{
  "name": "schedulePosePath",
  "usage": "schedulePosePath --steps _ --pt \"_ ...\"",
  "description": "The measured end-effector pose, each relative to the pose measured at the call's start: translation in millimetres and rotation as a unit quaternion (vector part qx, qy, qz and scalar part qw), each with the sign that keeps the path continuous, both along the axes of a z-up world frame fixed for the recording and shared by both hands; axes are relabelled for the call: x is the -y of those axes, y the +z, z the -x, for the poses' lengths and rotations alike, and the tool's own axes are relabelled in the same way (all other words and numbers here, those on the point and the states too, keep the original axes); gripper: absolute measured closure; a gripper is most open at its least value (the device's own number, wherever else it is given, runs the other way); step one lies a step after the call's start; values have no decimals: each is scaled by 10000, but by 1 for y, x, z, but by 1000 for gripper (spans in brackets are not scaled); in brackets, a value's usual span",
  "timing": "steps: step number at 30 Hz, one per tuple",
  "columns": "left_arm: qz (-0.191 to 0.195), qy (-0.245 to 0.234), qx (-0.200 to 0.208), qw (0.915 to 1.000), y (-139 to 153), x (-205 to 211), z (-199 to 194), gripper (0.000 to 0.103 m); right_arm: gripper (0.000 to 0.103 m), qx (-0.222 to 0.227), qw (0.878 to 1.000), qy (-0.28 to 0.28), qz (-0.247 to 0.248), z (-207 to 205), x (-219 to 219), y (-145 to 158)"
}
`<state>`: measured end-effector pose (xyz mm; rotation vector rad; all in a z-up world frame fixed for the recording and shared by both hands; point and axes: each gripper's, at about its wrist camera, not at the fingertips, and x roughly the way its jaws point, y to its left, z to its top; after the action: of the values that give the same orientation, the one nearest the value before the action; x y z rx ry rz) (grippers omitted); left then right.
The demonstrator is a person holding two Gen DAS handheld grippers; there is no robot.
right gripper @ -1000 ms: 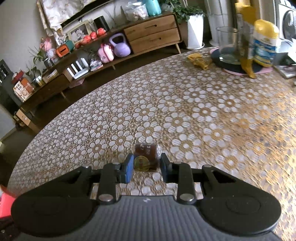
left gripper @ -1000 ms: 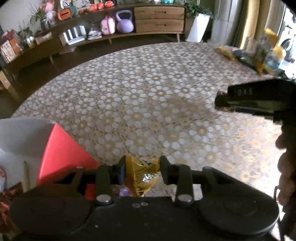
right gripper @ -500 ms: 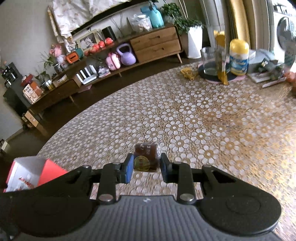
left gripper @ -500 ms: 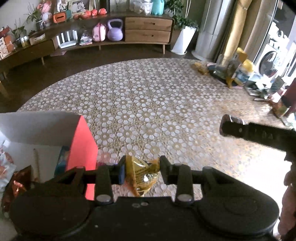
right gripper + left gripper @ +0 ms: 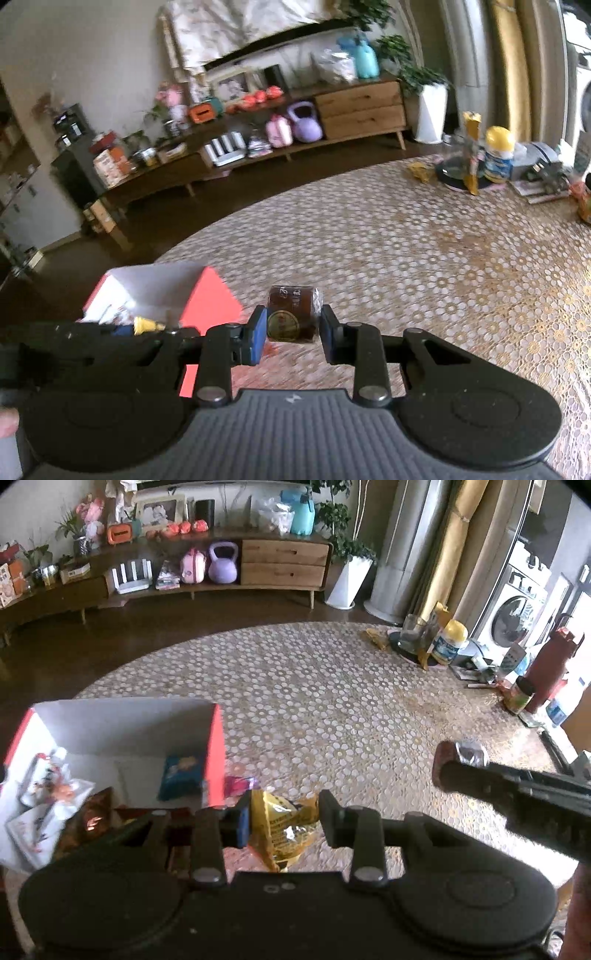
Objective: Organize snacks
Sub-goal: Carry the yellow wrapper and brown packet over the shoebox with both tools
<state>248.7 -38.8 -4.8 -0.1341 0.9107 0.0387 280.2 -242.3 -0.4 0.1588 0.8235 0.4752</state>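
Two handheld grippers are in view, each pinching one snack above a round table covered in a gold-and-white flower-patterned cloth (image 5: 332, 709). The left gripper (image 5: 282, 821) has its two jaws pressed against a crinkled yellow foil snack packet (image 5: 284, 830), which hangs between the pads and bulges below them. The right gripper (image 5: 291, 334) clamps a small dark brown wrapped snack with a round gold label (image 5: 291, 315), its two blue-faced pads (image 5: 258, 332) flat on either side of the wrapper.

One open cardboard box with red outer walls and a white inside (image 5: 218, 746) sits just left of and ahead of the left gripper's jaws. Inside it lie one blue packet (image 5: 181, 777) against the near right wall, one brown glossy packet (image 5: 92, 816), and some white printed wrappers (image 5: 44, 794) further left; their exact count cannot be told. One pink wrapper (image 5: 240, 784) lies on the cloth just outside the box, directly ahead of the left pad.

From the right wrist view the same box (image 5: 212, 299) stands to the left of the jaws, with the left gripper's dark body (image 5: 74, 350) crossing in front of it. Far ahead and right of both grippers, one yellow-lidded jar (image 5: 450, 642) and one glass (image 5: 413, 631) stand near the table's far edge.
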Motion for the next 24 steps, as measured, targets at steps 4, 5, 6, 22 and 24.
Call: schedulePosePath --steps 4,5,6,22,24 --pt "81 -7 67 9999 14 -17 22 69 74 88 9996 258 20 29 -17 11" --pt "70 -8 90 9999 16 -21 28 69 74 109 9994 319 25 36 -22 14" --pt "56 -3 108 9999 19 -26 34 69 74 130 9992 369 29 42 -28 17" --pt "-74 309 391 9987 48 -114 97 69 74 273 9939 1065 134 107 -136 32" --pt "-110 351 408 9985 50 -126 100 69 74 273 9930 1139 146 110 -151 30"
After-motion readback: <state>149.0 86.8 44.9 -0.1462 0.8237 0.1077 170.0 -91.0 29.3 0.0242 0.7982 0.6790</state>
